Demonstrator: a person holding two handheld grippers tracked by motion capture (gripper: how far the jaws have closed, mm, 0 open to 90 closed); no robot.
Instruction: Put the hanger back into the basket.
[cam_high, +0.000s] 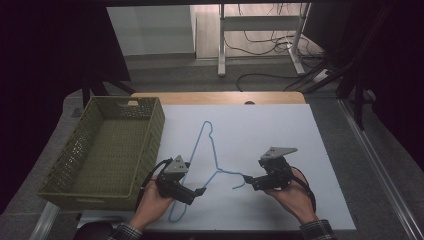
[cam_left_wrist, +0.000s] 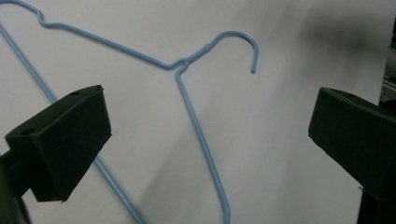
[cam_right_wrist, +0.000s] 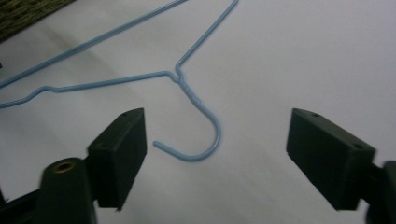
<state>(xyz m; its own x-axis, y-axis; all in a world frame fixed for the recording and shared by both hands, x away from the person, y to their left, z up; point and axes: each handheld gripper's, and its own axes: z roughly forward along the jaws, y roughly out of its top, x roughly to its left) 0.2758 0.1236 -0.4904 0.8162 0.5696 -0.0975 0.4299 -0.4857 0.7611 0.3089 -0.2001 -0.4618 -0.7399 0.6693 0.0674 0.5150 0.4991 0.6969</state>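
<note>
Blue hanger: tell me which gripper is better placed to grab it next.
Probably the right gripper: the blue hanger has its hook lying between its open jaws. The left gripper is open too, over one hanger arm, so it is close.

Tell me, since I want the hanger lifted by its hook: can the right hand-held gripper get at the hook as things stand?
Probably yes. The right hand-held gripper has its jaws open, and the hanger's hook lies just ahead on the bare white table, nothing between.

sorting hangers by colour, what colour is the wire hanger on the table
Light blue; the wire hanger shows best in the right gripper view, lying on the white table.
</note>
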